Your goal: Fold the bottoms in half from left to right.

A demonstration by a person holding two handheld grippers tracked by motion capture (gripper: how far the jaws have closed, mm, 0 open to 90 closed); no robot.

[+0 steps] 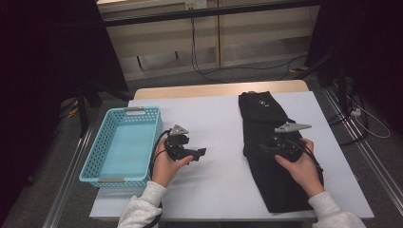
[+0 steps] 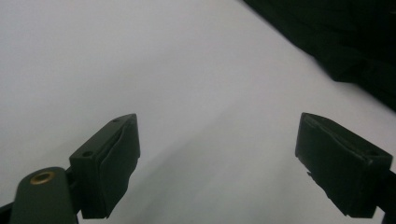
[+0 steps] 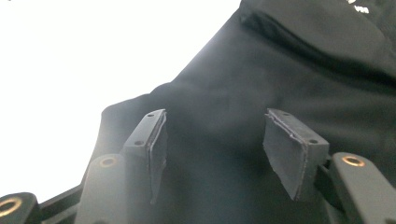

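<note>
A black garment (image 1: pixel 263 118), folded into a long strip, lies on the right half of the white table top (image 1: pixel 214 114). My right gripper (image 1: pixel 265 148) hovers over the middle of the strip, held in the person's right hand. In the right gripper view its jaws (image 3: pixel 212 149) stand open with nothing between them, and the dark cloth (image 3: pixel 280 70) lies just beneath. My left gripper (image 1: pixel 200 153) rests over bare table to the left of the garment and points toward it. Its jaws (image 2: pixel 217 163) are wide open and empty, with the garment's edge (image 2: pixel 345 42) at the upper right.
A light blue plastic basket (image 1: pixel 95 147), with nothing in it, stands at the table's left edge beside the left hand. Bare white surface lies between the basket and the garment. Cables run across the floor behind the table.
</note>
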